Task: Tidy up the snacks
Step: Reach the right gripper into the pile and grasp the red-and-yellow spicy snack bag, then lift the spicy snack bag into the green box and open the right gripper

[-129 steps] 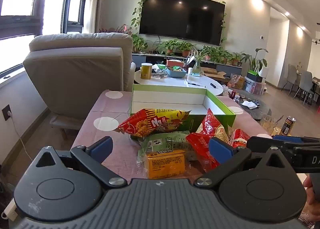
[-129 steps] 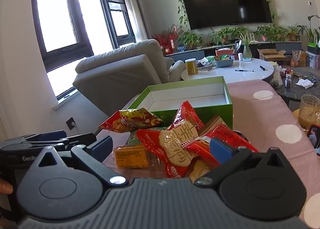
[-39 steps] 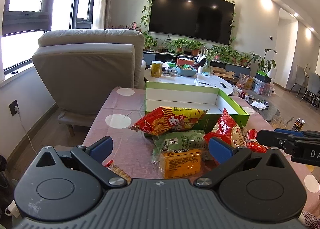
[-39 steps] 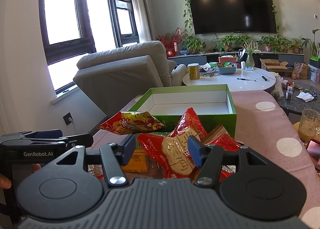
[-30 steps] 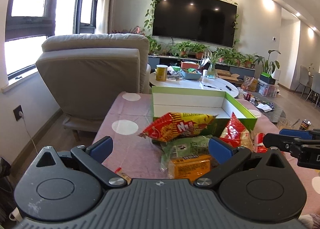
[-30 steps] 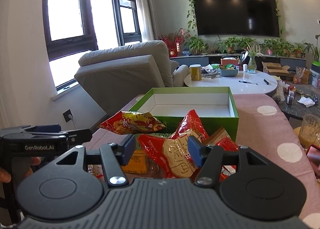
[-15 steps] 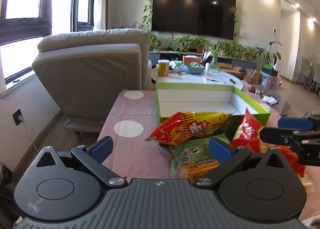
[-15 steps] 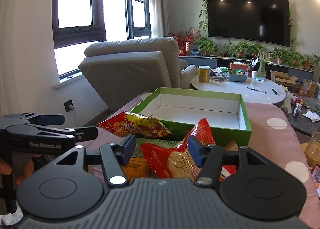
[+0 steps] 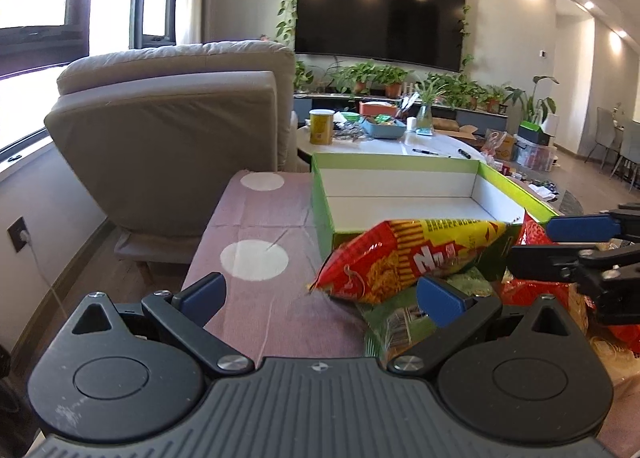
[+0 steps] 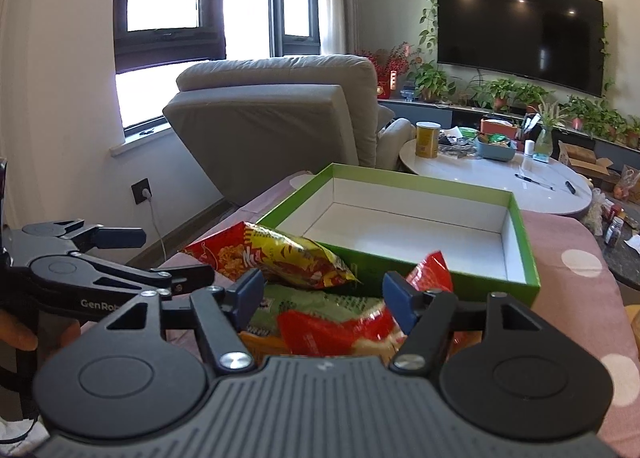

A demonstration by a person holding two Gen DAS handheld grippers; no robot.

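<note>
A green box (image 9: 320, 194) with a white inside stands open on the pink tablecloth (image 9: 256, 226). In front of it lies a pile of snacks. A red and yellow chip bag (image 9: 408, 258) is on top, leaning on the box's front wall, with a green packet (image 9: 400, 322) under it. My left gripper (image 9: 320, 296) is open, low over the cloth just left of the pile, holding nothing. My right gripper (image 10: 322, 296) is shut on a red biscuit packet (image 10: 344, 326) at the right of the pile. An orange packet (image 10: 256, 338) peeks out below.
A beige armchair (image 9: 172, 138) stands behind the table's far left corner. A white round table (image 10: 500, 178) with a yellow can and a bowl stands beyond the box. A hand (image 10: 16, 334) holds the left gripper (image 10: 160, 256).
My right gripper was open 4.3 s ago and has since narrowed onto the red biscuit packet. Both grippers have since drifted, and the packet stays between the right fingers. The left stays open.
</note>
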